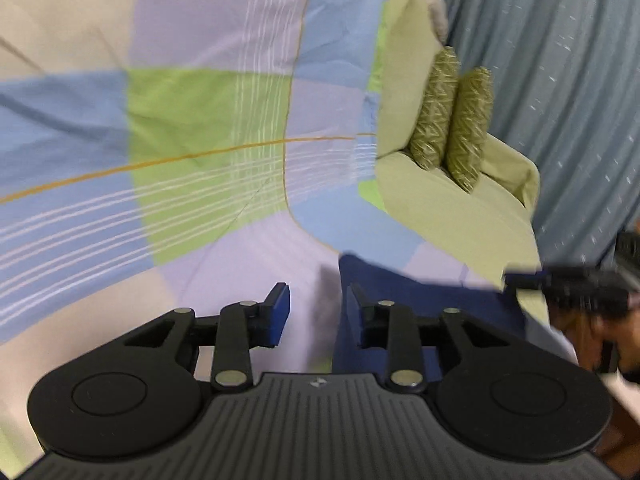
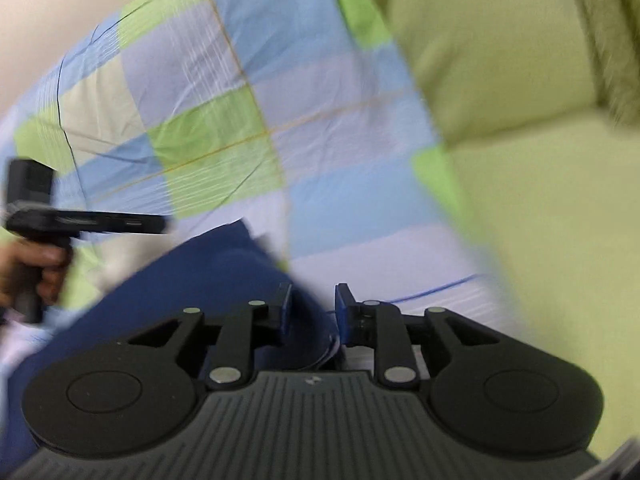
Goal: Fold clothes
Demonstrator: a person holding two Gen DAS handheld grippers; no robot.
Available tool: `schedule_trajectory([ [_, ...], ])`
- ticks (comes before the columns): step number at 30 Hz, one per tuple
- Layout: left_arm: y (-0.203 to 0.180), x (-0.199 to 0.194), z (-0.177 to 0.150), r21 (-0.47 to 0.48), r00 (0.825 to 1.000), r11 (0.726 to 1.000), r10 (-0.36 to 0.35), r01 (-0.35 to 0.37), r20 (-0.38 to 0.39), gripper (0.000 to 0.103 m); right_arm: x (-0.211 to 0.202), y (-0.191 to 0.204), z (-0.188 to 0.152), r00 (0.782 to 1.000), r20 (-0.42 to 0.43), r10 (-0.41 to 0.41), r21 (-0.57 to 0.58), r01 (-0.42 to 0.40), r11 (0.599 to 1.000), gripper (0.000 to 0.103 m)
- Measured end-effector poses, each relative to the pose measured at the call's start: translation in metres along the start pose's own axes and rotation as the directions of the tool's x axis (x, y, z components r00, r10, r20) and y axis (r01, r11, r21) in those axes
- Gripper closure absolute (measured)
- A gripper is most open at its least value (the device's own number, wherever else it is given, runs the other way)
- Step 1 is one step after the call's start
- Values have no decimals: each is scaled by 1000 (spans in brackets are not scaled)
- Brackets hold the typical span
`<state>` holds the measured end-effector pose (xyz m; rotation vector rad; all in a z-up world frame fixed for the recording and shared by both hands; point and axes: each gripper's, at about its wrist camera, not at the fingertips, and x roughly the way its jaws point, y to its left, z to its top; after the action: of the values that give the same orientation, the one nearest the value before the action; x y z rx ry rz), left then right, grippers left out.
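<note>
Left wrist view looks across a checked bedspread [image 1: 208, 128] of blue, green and lilac squares, with pale green pillows [image 1: 448, 216] at two o'clock and a grey-blue curtain [image 1: 560, 80] behind them. Dark blue clothing [image 1: 420, 292] lies on the bedspread at five o'clock, right under the tools. Left gripper [image 1: 316, 312] hangs above its near edge, jaws parted and pinching nothing. Right gripper [image 2: 312, 308], seen from its own wrist camera, sits low over the same blue cloth [image 2: 192, 276]; its jaws stand a narrow gap apart, and cloth shows behind them, yet blur hides whether any is pinched. A hand [image 2: 28, 272] grips the other tool's handle at nine o'clock. Judging by the layout, a fold looks just laid, or a fresh hold is being sought. Next comes finding two edges of the garment, clamping both, and carrying them across together.
</note>
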<state>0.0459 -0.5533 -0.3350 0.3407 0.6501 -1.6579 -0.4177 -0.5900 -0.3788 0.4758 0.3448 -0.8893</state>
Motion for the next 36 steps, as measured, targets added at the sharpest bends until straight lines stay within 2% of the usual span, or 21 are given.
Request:
schedule_trajectory([
  [2, -6, -40, -14, 50, 1000, 998, 29, -29, -3, 58, -37, 21, -2, 997, 45, -55, -98, 59, 993, 81],
  [3, -10, -63, -25, 71, 999, 997, 43, -43, -2, 56, -59, 34, -6, 998, 62, -25, -105, 31, 994, 79],
  [5, -22, -101, -47, 113, 997, 991, 74, -72, -10, 54, -85, 58, -16, 998, 40, 54, -131, -48, 990, 70],
  [7, -30, -138, -81, 187, 990, 975, 133, -123, -43, 52, -107, 82, -27, 993, 12, 119, -166, -115, 979, 68],
  [8, -31, -149, -92, 201, 987, 970, 149, -134, -63, 50, -120, 106, -42, 986, -22, 167, -214, -168, 962, 68],
  [11, -18, -179, -132, 105, 981, 988, 132, -117, -144, 50, -149, 170, -82, 964, -97, 249, -336, -267, 903, 65],
  [15, 2, -187, -155, -22, 986, 996, 83, -87, -144, 50, -159, 227, -118, 941, -168, 294, -400, -338, 852, 63],
  [16, 7, -183, -157, -41, 988, 997, 58, -65, -145, 49, -160, 243, -127, 942, -182, 283, -449, -336, 828, 62],
  [18, 14, -175, -159, -50, 989, 998, 20, -28, -145, 47, -163, 273, -148, 953, -197, 230, -600, -302, 740, 59],
  [20, 19, -167, -159, -50, 988, 999, -4, -4, -154, 47, -166, 288, -159, 960, -201, 193, -682, -279, 676, 58],
  [21, 22, -159, -160, -48, 985, 999, -27, 19, -169, 47, -167, 296, -164, 969, -187, 164, -734, -249, 632, 56],
  [23, 26, -149, -164, -25, 981, 999, -39, 35, -192, 49, -167, 305, -170, 978, -170, 124, -792, -211, 574, 53],
  [25, 27, -149, -168, 6, 982, 998, -55, 57, -180, 51, -165, 308, -175, 982, -159, 101, -829, -189, 526, 52],
  [26, 27, -152, -169, 8, 984, 998, -60, 62, -170, 51, -162, 314, -181, 983, -158, 88, -863, -181, 472, 50],
  [29, 27, -175, -171, 41, 992, 997, -62, 67, -110, 51, -156, 328, -194, 988, -126, 87, -915, -150, 374, 48],
  [33, 16, -200, -179, 200, 995, 980, -5, 24, -96, 49, -147, 355, -211, 991, -80, 103, -965, -103, 243, 47],
  [35, 6, -209, -186, 314, 993, 949, 55, -20, -104, 49, -141, 365, -217, 992, -57, 109, -976, -78, 201, 47],
  [36, -1, -211, -192, 388, 990, 920, 94, -47, -102, 49, -137, 369, -220, 993, -49, 109, -981, -68, 184, 47],
])
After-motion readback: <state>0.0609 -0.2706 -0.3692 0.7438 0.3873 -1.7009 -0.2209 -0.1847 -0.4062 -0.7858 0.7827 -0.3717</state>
